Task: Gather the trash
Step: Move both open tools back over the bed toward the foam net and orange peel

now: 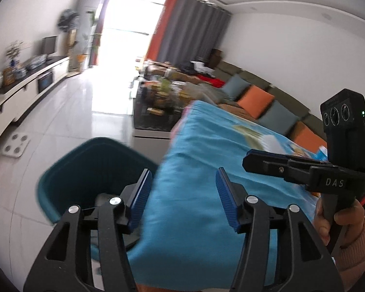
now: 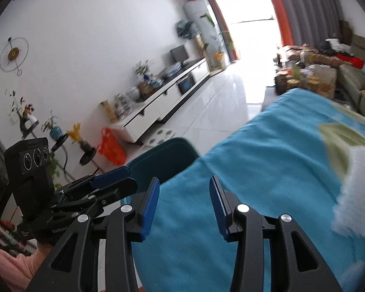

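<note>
Teal bin on floor beside blue-clothed table; contents dark, unclear. Left gripper fingers apart, empty. Right gripper fingers apart, empty.

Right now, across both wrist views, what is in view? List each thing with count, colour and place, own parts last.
bin: one, dark teal, on the floor beside the table.
tablecloth: one, bright blue with a pattern, covering the table.
tissue: one, white, on the tablecloth; blurred.
plastic bag: one, orange, on the floor by the white cabinet.
cushions: several, orange and grey-blue, along the sofa.
left gripper: one, black, blue fingers apart, holding nothing.
right gripper: one, black, blue fingers apart, holding nothing.
</note>
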`<state>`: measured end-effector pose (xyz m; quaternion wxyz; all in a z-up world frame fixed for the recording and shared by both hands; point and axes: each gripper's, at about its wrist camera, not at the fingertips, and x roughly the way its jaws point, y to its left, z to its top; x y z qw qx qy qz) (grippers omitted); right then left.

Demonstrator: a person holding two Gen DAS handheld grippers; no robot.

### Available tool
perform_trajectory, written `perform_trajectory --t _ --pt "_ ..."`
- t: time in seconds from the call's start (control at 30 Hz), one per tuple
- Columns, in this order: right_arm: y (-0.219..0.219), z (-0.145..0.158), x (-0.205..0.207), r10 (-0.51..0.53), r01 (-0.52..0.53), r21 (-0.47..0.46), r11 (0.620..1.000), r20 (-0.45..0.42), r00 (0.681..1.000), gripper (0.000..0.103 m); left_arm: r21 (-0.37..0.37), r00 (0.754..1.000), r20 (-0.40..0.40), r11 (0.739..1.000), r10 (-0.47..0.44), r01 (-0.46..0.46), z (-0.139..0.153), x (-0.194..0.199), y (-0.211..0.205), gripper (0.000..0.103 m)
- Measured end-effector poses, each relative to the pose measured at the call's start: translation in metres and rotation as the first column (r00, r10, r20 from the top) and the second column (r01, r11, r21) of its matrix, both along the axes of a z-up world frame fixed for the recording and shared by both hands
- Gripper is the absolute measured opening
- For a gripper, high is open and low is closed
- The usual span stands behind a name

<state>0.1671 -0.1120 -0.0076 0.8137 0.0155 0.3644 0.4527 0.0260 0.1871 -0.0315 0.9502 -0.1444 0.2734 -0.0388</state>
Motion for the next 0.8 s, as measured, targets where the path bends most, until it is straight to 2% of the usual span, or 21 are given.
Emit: perform_trajectory --t 0.13,0.37,0.6,0.8 --pt "-0.049 0.005 -0.005 -0.083 0.083 0.017 0.996 0.021 0.996 0.040 0.013 0.996 -0.005 0.995 -0.094 0.094 0.002 0.014 -0.035 0.054" --pt "-0.123 0.010 -0.014 -0.228 0.227 0.037 0.973 0.045 0.973 0.040 0.032 0.971 -0.040 0.971 -0.236 0.237 0.000 0.045 -0.095 0.054" --pt "-0.189 0.009 -0.013 -0.381 0.379 0.039 0.925 0.059 0.923 0.040 0.040 0.941 -0.062 0.942 -0.331 0.334 0.001 0.074 -0.137 0.054" --pt "-0.237 0.003 -0.006 -0.492 0.490 0.042 0.871 0.041 0.870 0.040 0.041 0.927 -0.093 0.928 -0.364 0.369 0.000 0.094 -0.156 0.054"
